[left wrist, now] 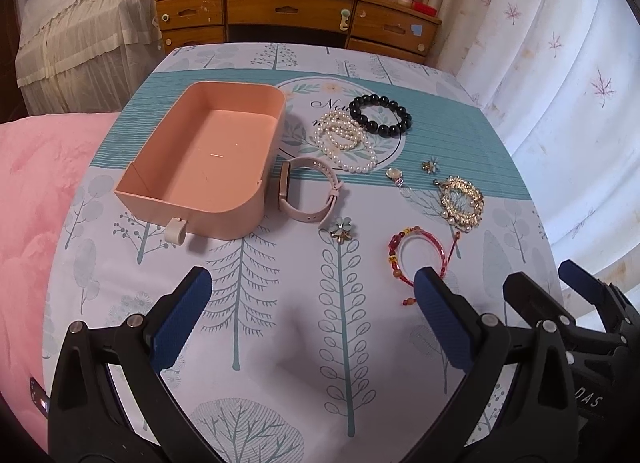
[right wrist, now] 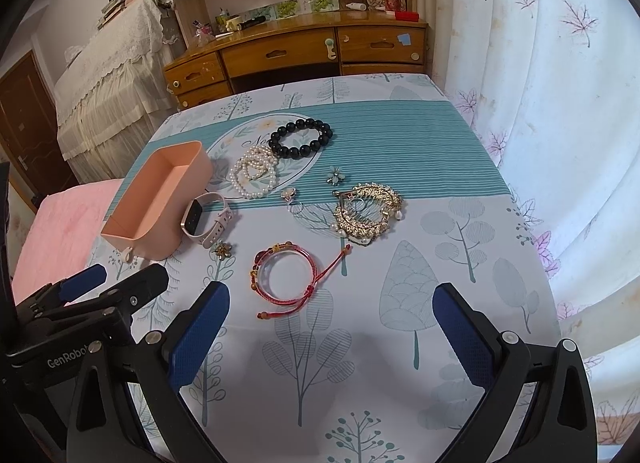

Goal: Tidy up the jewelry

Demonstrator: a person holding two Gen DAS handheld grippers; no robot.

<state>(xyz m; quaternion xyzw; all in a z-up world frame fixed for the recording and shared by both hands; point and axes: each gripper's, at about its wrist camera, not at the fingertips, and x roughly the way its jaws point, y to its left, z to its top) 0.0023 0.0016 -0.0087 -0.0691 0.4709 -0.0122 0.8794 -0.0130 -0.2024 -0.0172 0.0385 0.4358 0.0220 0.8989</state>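
Note:
An empty pink box [left wrist: 208,159] [right wrist: 160,199] sits at the left of the table. Beside it stands a pink watch [left wrist: 304,191] [right wrist: 204,219]. Behind lie a pearl bracelet [left wrist: 344,139] [right wrist: 254,173] and a black bead bracelet [left wrist: 380,115] [right wrist: 300,139]. A gold hair comb [left wrist: 460,199] [right wrist: 366,211], a red cord bracelet [left wrist: 416,259] [right wrist: 288,275], two flower brooches [left wrist: 342,229] [right wrist: 335,175] and a pendant [left wrist: 396,177] [right wrist: 288,195] lie to the right. My left gripper [left wrist: 314,291] and right gripper [right wrist: 330,299] are open over the near cloth, holding nothing.
A tree-patterned tablecloth [left wrist: 280,343] [right wrist: 400,363] covers the table. A wooden desk [left wrist: 296,19] [right wrist: 296,47] stands beyond its far edge, a white curtain [right wrist: 540,103] hangs along the right, and a pink blanket [left wrist: 36,191] lies at the left.

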